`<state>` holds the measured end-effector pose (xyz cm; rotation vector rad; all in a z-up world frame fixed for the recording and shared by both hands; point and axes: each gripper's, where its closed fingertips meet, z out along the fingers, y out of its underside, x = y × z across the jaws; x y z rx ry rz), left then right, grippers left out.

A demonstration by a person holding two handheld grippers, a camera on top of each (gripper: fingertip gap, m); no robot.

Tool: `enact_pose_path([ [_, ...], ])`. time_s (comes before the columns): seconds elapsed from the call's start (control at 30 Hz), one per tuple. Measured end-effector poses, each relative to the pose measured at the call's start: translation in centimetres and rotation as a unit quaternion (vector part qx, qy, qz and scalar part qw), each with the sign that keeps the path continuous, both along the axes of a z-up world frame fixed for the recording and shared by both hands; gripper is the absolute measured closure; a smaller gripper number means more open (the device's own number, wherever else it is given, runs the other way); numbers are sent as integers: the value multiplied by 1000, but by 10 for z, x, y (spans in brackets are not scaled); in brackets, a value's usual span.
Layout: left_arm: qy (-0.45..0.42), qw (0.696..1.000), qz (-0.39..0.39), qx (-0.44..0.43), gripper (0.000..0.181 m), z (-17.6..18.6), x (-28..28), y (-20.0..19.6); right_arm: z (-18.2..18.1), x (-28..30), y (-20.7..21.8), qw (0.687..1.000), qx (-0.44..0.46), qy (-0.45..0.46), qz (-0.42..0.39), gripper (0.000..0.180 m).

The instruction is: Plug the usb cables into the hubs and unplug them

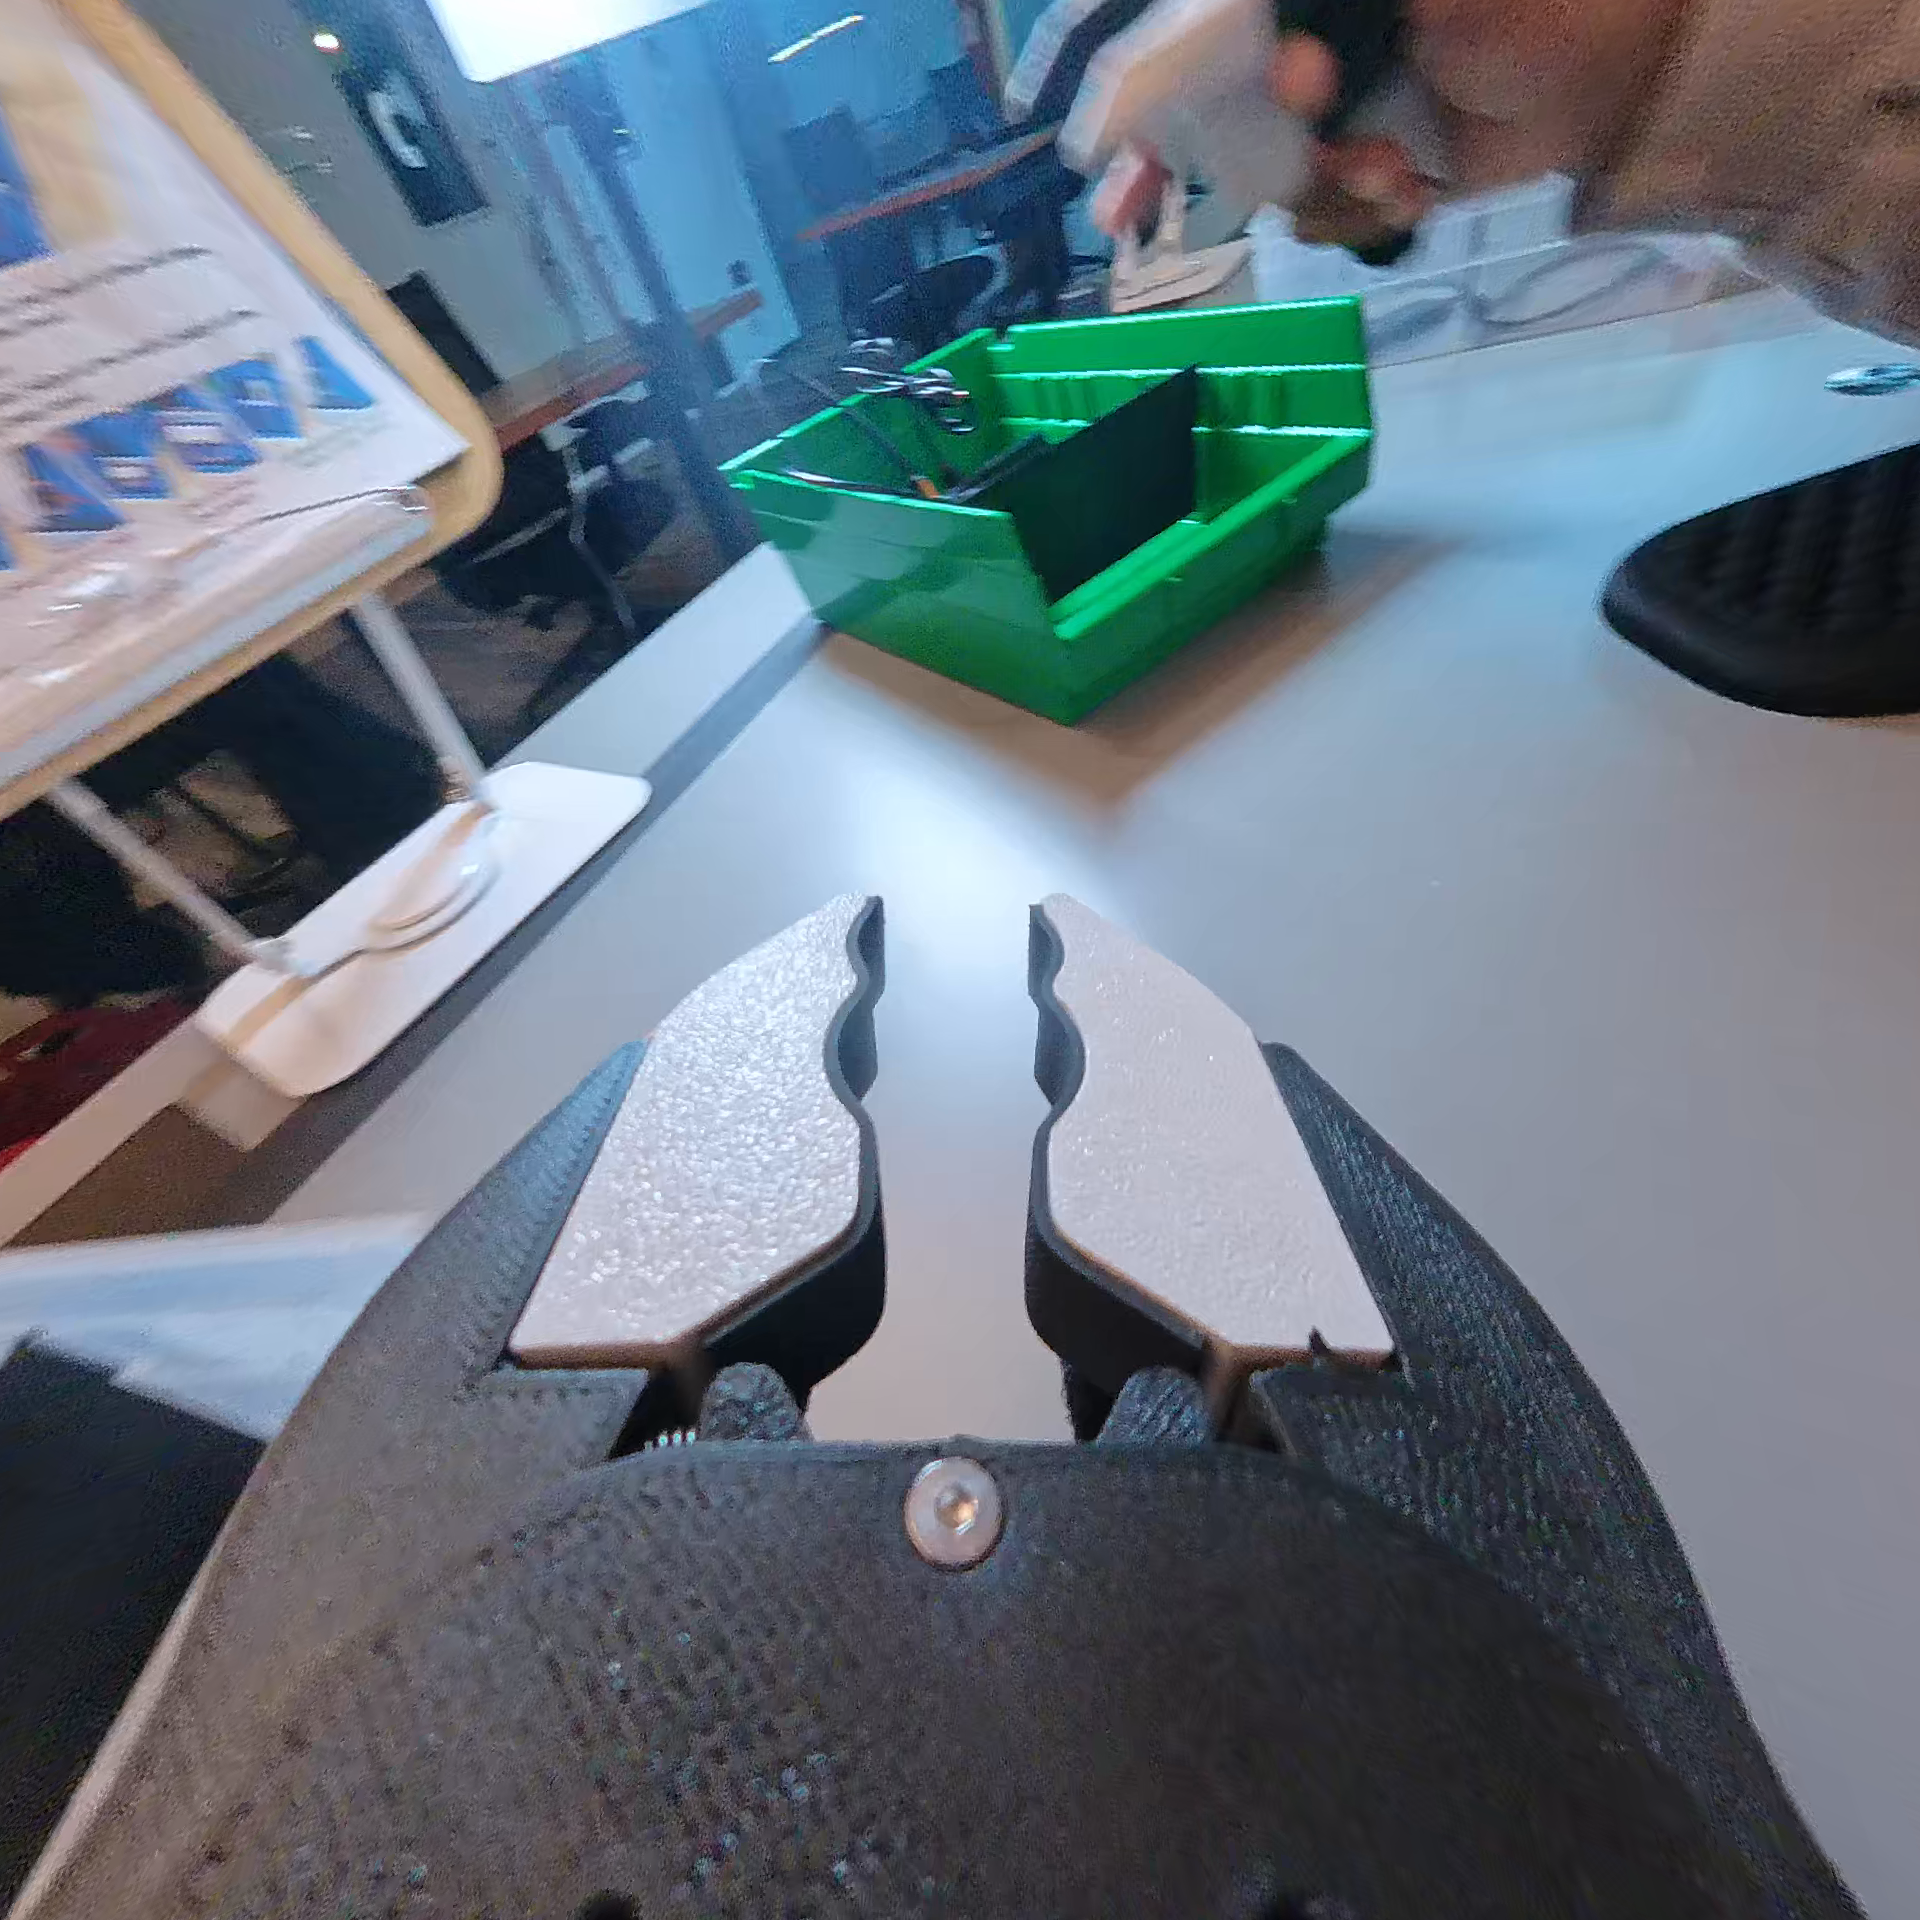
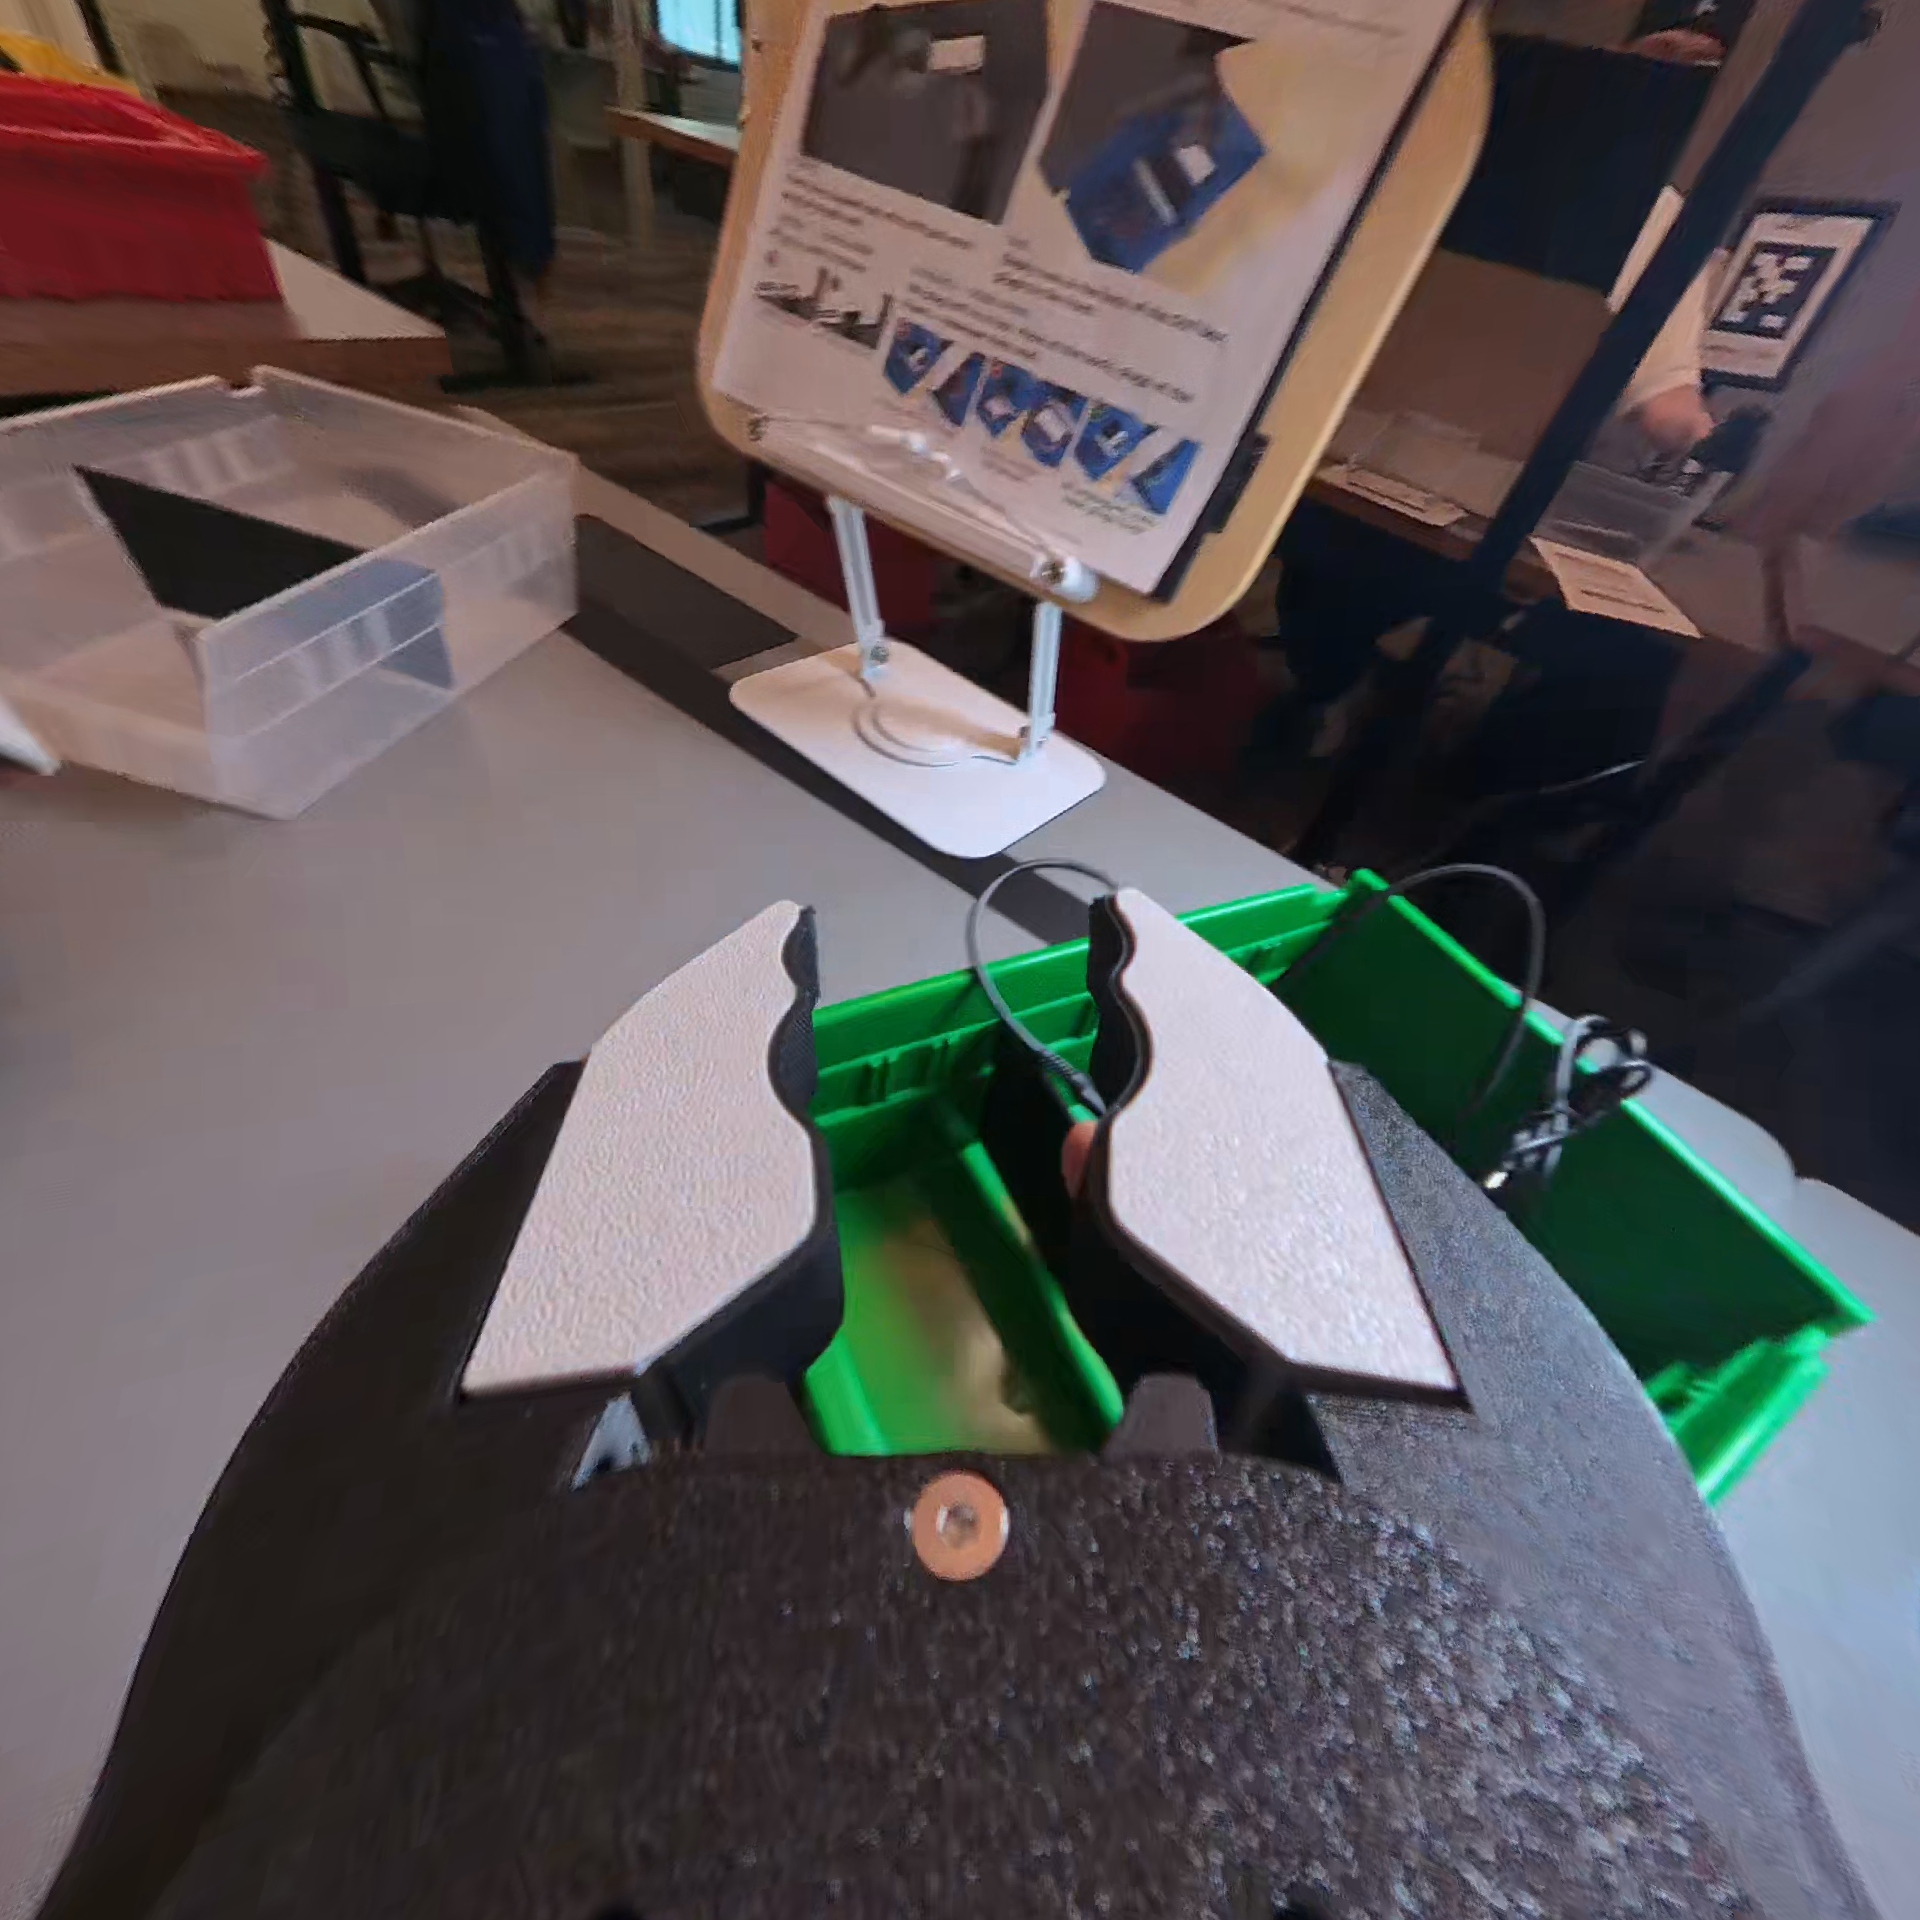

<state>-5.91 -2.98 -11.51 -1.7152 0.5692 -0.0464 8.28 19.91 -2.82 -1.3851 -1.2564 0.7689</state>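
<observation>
A green bin with a black divider stands on the grey table; thin black USB cables stick out of its far side. My left gripper is open and empty, low over the bare table, short of the bin. My right gripper is open and empty, hovering above the green bin. A black cable loop rises between its fingertips, its plug end close to the right finger. A second tangled cable lies in the bin's right compartment. No hub shows clearly.
A white stand holding an instruction board sits at the table's far edge. A clear plastic bin is to its left. A person's arm and a black textured body fill the left view's right side. Left tips to right tips: about 30 cm.
</observation>
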Motion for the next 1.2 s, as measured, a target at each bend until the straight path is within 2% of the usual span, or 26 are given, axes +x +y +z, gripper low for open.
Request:
enact_pose_path([
  [0.13, 13, 996, 75, -41, 144, 2, -56, -15, -54, 13, -57, 998, 8, -53, 37, 129],
  [0.2, 31, 990, 109, -84, 138, -12, -86, -29, -91, 26, -69, 989, 17, -137, 54, 128],
  [0.3, 75, 972, 137, -175, 131, -49, -118, -53, -139, 49, -65, 955, 64, -284, 58, 124],
  [0.47, 219, 916, 182, -282, 131, -100, -163, -78, -146, 44, -38, 900, 184, -394, 35, 124],
  [0.53, 264, 903, 197, -275, 147, -101, -173, -74, -157, 37, -22, 868, 195, -456, 38, 124],
  [0.57, 272, 901, 196, -275, 148, -100, -172, -71, -161, 30, -13, 858, 207, -469, 41, 126],
  [0.63, 279, 902, 185, -272, 149, -100, -162, -65, -175, 20, -15, 841, 207, -491, 87, 146],
  [0.73, 301, 909, 142, -252, 149, -99, -133, -54, -175, 9, -22, 826, 251, -493, 108, 147],
  [0.9, 329, 920, 38, -212, 149, -99, -75, -25, -175, 11, -67, 828, 268, -466, 160, 146],
  [1.07, 355, 919, -30, -168, 147, -96, -29, 17, -172, 19, -121, 836, 297, -429, 170, 147],
  [1.13, 348, 922, -15, -167, 138, -93, -26, 31, -157, 18, -145, 868, 284, -375, 158, 146],
  [1.2, 304, 937, 6, -169, 134, -85, -22, 36, -129, 24, -168, 905, 246, -313, 146, 143],
])
